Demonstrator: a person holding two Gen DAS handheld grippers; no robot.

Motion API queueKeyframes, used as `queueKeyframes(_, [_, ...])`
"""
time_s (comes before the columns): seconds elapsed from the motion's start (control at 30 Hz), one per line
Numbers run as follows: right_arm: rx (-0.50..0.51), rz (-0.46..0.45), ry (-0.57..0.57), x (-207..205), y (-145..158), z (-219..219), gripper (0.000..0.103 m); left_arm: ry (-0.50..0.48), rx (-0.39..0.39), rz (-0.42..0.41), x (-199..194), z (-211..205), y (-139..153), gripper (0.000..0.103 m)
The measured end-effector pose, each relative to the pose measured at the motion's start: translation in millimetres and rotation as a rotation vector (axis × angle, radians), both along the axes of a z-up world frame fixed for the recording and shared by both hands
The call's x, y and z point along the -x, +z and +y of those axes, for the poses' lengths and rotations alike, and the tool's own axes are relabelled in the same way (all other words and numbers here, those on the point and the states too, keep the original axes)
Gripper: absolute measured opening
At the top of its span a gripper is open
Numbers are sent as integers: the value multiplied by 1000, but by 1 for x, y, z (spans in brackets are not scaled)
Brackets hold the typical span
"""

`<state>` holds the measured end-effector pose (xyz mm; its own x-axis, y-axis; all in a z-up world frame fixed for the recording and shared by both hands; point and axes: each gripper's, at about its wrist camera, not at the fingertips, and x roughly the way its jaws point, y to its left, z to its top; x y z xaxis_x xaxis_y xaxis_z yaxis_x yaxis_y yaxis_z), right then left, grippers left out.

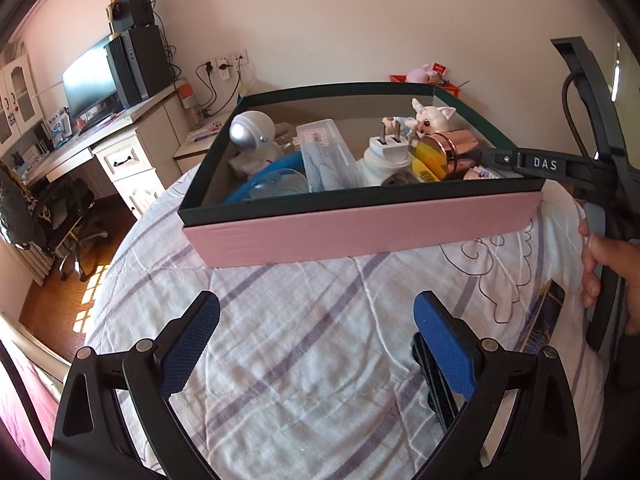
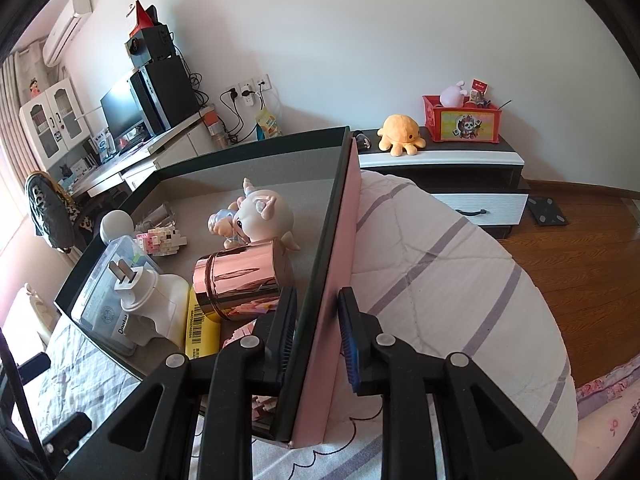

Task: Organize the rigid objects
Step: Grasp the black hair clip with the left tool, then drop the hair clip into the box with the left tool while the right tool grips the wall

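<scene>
1. The box [image 1: 360, 224] is a shallow open tray with pink outer walls, a dark green rim and a grey inside. It sits on the bed [image 1: 304, 340], on a white quilt with purple stripes.
2. Inside lie many small things: a silver-headed astronaut figure [image 1: 251, 136], a clear plastic case [image 1: 326, 152], a white plug [image 1: 387, 148], a rose-gold tin [image 2: 240, 280], a pale horned doll [image 2: 260, 212], a yellow pack [image 2: 202, 330] and a blue-rimmed clear dish [image 1: 276, 184].
3. These things fill most of the near part of the box. In the right wrist view the grey floor by the far wall is bare.
4. The right hand-held gripper [image 2: 316, 320] pinches the box's right wall close to the near corner, one finger inside beside the tin, the other outside on the pink face.
5. The left hand-held gripper [image 1: 316, 340] is spread wide with nothing between its blue pads [image 1: 444, 348]. It hangs over bare quilt, short of the near pink wall.
6. A dark blue flat thing [image 1: 544, 320] lies on the quilt at the right, beside the person's hand [image 1: 608, 272].
7. Left of the bed the wooden floor [image 1: 68, 300] is open, then a chair [image 1: 68, 216].
</scene>
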<state>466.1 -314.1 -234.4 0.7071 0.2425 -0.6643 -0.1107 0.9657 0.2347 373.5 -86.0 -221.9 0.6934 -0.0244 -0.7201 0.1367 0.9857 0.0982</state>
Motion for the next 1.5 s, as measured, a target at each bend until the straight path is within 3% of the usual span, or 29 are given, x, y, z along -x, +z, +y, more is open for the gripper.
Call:
queueKeyframes(0.07, [-13, -16, -9, 8, 7, 0, 26, -8, 4, 3, 7, -6, 1, 99])
queueKeyframes(0.13, [2, -63, -26, 24, 19, 0, 44, -15, 15, 0, 16, -10, 2, 99])
queueKeyframes(0.2, [24, -94, -41, 45, 28, 1, 55, -34, 14, 5, 25, -17, 0, 99])
queueKeyframes(0.43, [88, -112, -116, 130, 26, -1, 77, -18, -16, 49, 41, -31, -18, 99])
queueKeyframes(0.6, [65, -82, -161, 164, 12, -8, 78, 17, 2, 43, 45, -28, -20, 96])
queueKeyframes(0.73, [51, -55, -149, 173, 4, -3, 78, 9, 16, 72, 45, -27, -27, 60])
queueKeyframes(0.8, [49, -48, -141, 175, 3, -1, 78, 6, 33, 79, 45, -24, -27, 47])
queueKeyframes(0.83, [52, -48, -140, 178, 3, -2, 78, 3, 20, 83, 46, -23, -28, 35])
queueKeyframes(0.9, [52, -51, -132, 178, 5, -1, 78, -2, 14, 73, 46, -21, -29, 23])
queueKeyframes(0.97, [55, -56, -132, 181, 6, -2, 78, -5, 10, 72, 48, -18, -27, 19])
queueKeyframes(1.2, [64, -66, -112, 182, 10, 5, 78, 59, 15, 56, 49, 15, -19, 18])
queueKeyframes(1.5, [99, -91, -79, 162, 23, 19, 78, 90, 30, -19, 42, 52, 12, 18])
